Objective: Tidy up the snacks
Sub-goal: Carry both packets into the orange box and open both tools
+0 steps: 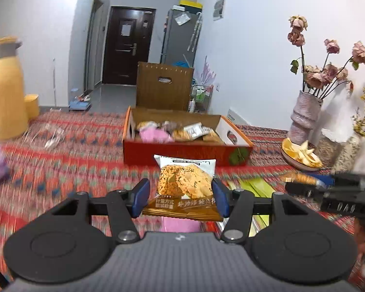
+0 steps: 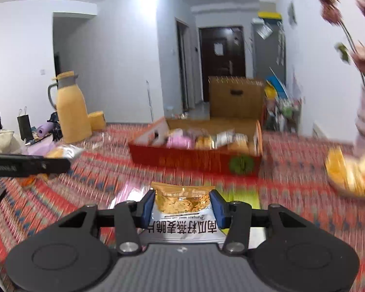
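Observation:
My left gripper (image 1: 181,198) is shut on a biscuit packet (image 1: 185,185), white and brown with a biscuit picture, held above the patterned tablecloth in front of the red cardboard box (image 1: 182,154). The box holds several snack packets (image 1: 177,131). My right gripper (image 2: 182,209) is shut on a gold and white crisp packet (image 2: 182,206), also held short of the box (image 2: 194,158). The right gripper shows at the right edge of the left wrist view (image 1: 328,189); the left gripper shows at the left edge of the right wrist view (image 2: 29,164).
A yellow thermos (image 1: 6,92) and yellow cup (image 1: 31,104) stand at the left. A vase of dried roses (image 1: 304,112) and a plate of peel (image 1: 301,154) stand at the right. Green packets (image 1: 253,187) and a pink packet (image 1: 180,225) lie below the grippers.

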A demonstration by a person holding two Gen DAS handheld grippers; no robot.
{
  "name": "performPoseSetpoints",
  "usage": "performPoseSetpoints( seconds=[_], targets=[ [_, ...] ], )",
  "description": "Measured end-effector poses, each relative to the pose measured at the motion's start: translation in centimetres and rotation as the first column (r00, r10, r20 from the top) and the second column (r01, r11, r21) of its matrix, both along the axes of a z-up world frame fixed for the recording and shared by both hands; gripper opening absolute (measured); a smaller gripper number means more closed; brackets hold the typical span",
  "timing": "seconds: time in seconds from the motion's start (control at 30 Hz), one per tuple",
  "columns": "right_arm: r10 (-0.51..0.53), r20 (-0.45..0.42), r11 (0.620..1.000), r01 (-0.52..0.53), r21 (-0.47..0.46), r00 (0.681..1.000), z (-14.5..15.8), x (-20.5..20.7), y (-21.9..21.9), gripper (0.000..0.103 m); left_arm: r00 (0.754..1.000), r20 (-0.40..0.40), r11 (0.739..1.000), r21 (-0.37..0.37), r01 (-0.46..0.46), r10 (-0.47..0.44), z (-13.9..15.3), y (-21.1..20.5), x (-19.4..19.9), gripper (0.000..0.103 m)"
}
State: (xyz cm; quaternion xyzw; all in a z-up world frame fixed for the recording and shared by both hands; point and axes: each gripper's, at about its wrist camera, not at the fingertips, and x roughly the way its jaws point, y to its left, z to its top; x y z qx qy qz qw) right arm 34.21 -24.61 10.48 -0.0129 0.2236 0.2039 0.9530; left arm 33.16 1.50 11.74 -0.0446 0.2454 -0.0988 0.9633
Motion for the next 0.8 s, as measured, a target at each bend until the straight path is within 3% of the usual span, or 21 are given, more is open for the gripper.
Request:
performPoseSetpoints(
  seconds=[0.17,0.23,0.43,0.6,0.67,0.8],
  targets=[
    [0.035,0.02,0.999,-0.035,0.007,0.999,2.9,10.1,1.6,0.047,0.999,-0.045,1.0,0.013,0.005,-0.005,1.1,0.4,10.9,0.057],
    [0.029,-0.011,0.999,-0.029,0.014,1.0,3.1,14.8,2.5,0.047,0.997,-0.071,1.0,0.023,0.002,0.0,0.9,0.3,15.8,0.056],
    [-0.042,-0.163,0.999,0.045,0.013,0.986,0.0,26.8,5.5,0.047,0.987,-0.147,0.998,0.028,-0.057,0.061,-2.0,0.4,26.6,0.057],
    [-0.088,-0.247,0.996,0.079,-0.044,0.965,-4.4,31.7,8.1,0.048,0.978,-0.198,0.997,0.039,-0.063,0.07,-4.8,-0.1,31.9,0.057],
    [-0.101,-0.269,0.994,0.089,-0.058,0.958,-5.5,32.6,8.8,0.061,0.975,-0.209,0.996,0.05,-0.069,0.078,-5.6,-0.2,32.6,0.066],
    [-0.073,-0.275,0.997,0.069,-0.023,0.959,-6.1,33.1,9.0,0.068,0.98,-0.192,0.998,0.038,-0.05,0.056,-5.9,0.5,32.5,0.07]
  ],
)
